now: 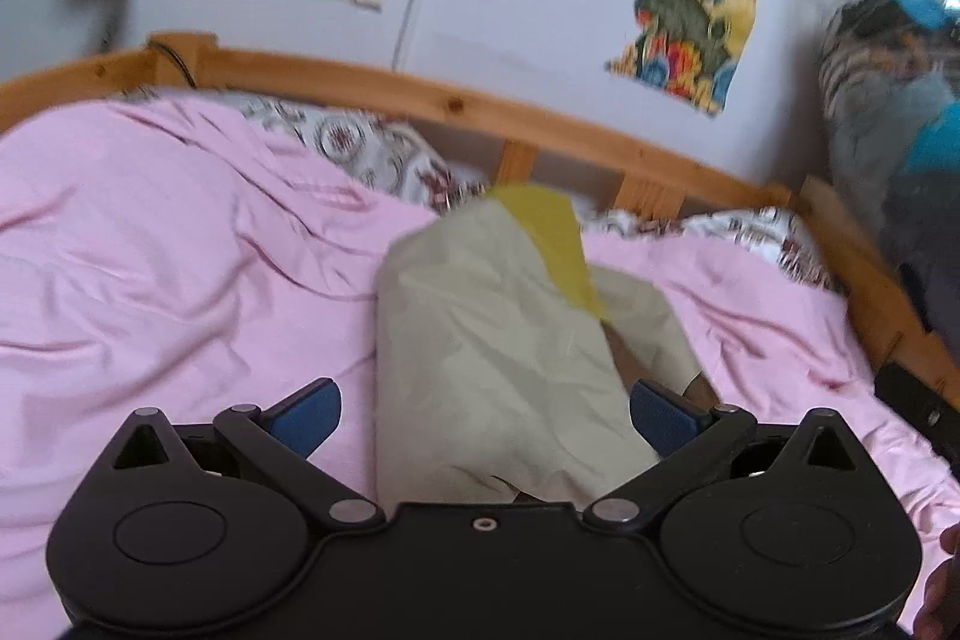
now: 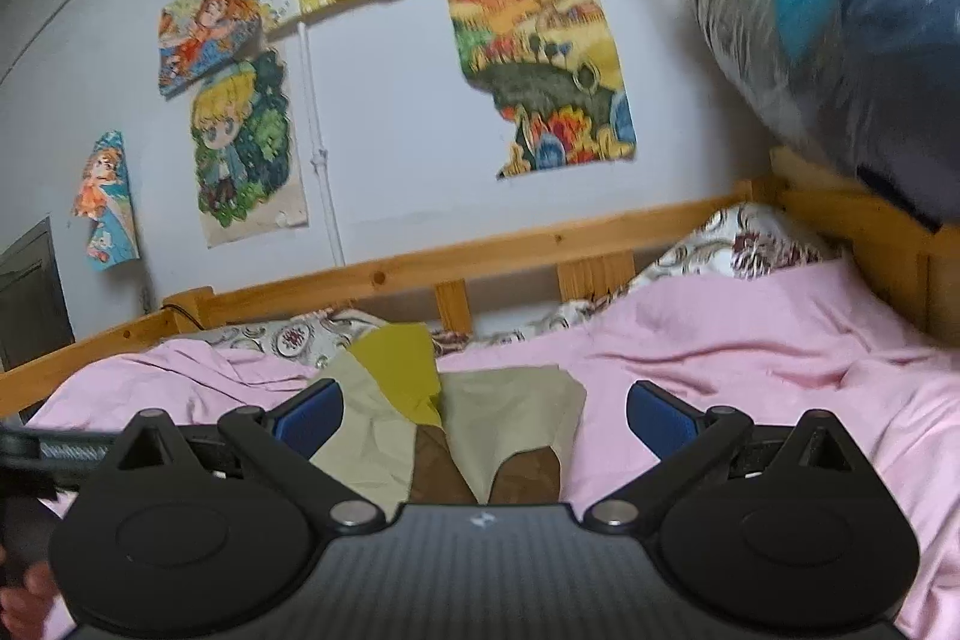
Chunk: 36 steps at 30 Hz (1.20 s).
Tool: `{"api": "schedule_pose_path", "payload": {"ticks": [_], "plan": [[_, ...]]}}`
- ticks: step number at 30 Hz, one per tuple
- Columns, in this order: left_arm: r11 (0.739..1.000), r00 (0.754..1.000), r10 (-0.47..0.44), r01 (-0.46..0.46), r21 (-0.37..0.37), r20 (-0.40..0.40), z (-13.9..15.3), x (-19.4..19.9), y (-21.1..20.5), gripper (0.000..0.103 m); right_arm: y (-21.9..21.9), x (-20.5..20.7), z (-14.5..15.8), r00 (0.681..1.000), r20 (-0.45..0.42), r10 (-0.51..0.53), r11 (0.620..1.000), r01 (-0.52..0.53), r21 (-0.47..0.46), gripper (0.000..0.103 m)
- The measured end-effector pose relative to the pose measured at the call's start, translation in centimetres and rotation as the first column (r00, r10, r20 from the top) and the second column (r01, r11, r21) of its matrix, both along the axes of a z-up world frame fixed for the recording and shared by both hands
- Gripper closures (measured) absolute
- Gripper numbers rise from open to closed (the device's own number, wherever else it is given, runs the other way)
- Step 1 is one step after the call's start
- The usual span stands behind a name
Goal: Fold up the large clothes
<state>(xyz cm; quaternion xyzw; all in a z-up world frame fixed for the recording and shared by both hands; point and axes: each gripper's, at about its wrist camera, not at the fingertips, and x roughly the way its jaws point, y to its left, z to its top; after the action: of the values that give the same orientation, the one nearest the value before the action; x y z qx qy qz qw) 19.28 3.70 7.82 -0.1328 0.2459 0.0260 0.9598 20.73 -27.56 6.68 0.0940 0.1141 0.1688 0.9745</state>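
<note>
Left wrist view: the left gripper (image 1: pixel 485 421) is held over a bed covered by a pink sheet (image 1: pixel 180 244). Its two blue fingers (image 1: pixel 309 418) stand wide apart and grip nothing. A beige garment (image 1: pixel 486 340) lies crumpled on the sheet, reaching from the gap between the fingers away toward the wooden bed rail (image 1: pixel 420 91). Its near end fills most of the gap and lies closer to the right finger than to the left one; whether the cloth touches either finger cannot be told. A yellow panel (image 1: pixel 552 238) runs along the far part of the garment, and a brown part (image 1: pixel 624 358) shows at its right edge. A patterned pillow (image 1: pixel 372 148) lies between the sheet and the rail.

Right wrist view: the right gripper (image 2: pixel 485 418) is also spread wide and holds nothing. The same garment (image 2: pixel 510 412) lies on the sheet (image 2: pixel 750 340) between and beyond the blue fingers (image 2: pixel 660 421), nearer to the left finger, whose tip overlaps the cloth edge in this view. The yellow panel (image 2: pixel 402 370) lies at the far end, and the brown part (image 2: pixel 438 472) lies nearest the gripper body. Beyond it are the pillow (image 2: pixel 744 238), the rail (image 2: pixel 540 244), and a wall with colourful posters (image 2: pixel 540 70). A bundle wrapped in clear plastic (image 2: pixel 840 10) fills the upper right corner.
</note>
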Motion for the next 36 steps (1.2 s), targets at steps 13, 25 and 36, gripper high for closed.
{"api": "schedule_pose_path", "payload": {"ticks": [13,25,36], "plan": [[0.998,0.997,0.007,-0.012,0.068,0.078,3.5,-10.5,-0.4,0.001,0.2,-9.7,3.2,0.989,0.144,0.018,0.999,-0.012,-0.047,0.000],[0.993,0.998,0.005,-0.011,0.120,0.055,0.6,-14.9,-1.2,0.001,-0.8,-14.3,1.6,0.995,0.103,0.006,0.997,0.002,-0.077,0.000],[0.984,0.999,0.031,-0.033,0.174,0.013,-3.1,-15.7,-1.1,0.001,0.2,-15.0,-1.7,0.998,-0.025,-0.050,0.992,0.047,-0.113,0.000]]}}
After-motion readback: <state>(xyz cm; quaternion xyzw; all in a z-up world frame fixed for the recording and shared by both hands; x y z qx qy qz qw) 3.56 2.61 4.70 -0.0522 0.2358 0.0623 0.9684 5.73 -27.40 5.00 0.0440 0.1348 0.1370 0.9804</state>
